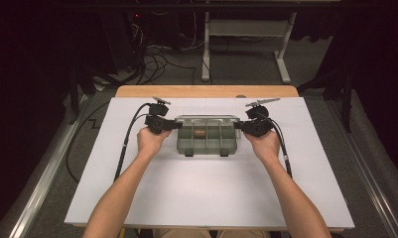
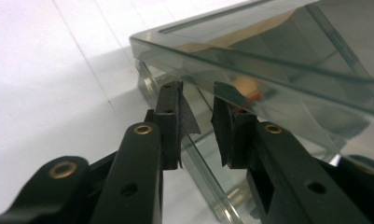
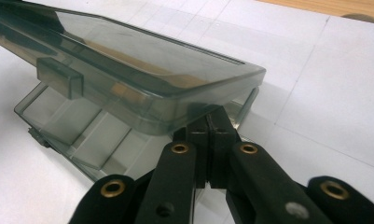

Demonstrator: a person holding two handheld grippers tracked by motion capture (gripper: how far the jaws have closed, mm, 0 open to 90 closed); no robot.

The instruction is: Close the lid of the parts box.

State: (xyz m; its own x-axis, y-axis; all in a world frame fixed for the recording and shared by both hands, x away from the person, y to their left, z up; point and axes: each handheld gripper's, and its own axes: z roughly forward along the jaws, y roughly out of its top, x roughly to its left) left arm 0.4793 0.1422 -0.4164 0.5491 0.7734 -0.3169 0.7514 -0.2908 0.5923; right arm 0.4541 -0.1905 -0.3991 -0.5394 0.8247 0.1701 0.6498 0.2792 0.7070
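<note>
Here the right gripper's fingers press together under the box lid; the left gripper's fingers stand apart.

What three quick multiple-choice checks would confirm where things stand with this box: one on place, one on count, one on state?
1. Where is the brown piece?
A. On the white sheet beside the box
B. In a compartment of the clear box
C. On the wooden edge behind the sheet

2. How many latch tabs sit on the box's near edge?
A. One
B. Two
C. Four

3. How is the lid?
A. Pressed flat shut
B. Taken off and lying beside the box
C. Raised at an angle above the base

Answers: 1 B, as the high view shows it between the dividers; 2 B, as two tabs stick out toward the person; 3 C, as both gripper views show a gap between the lid and the base.
</note>
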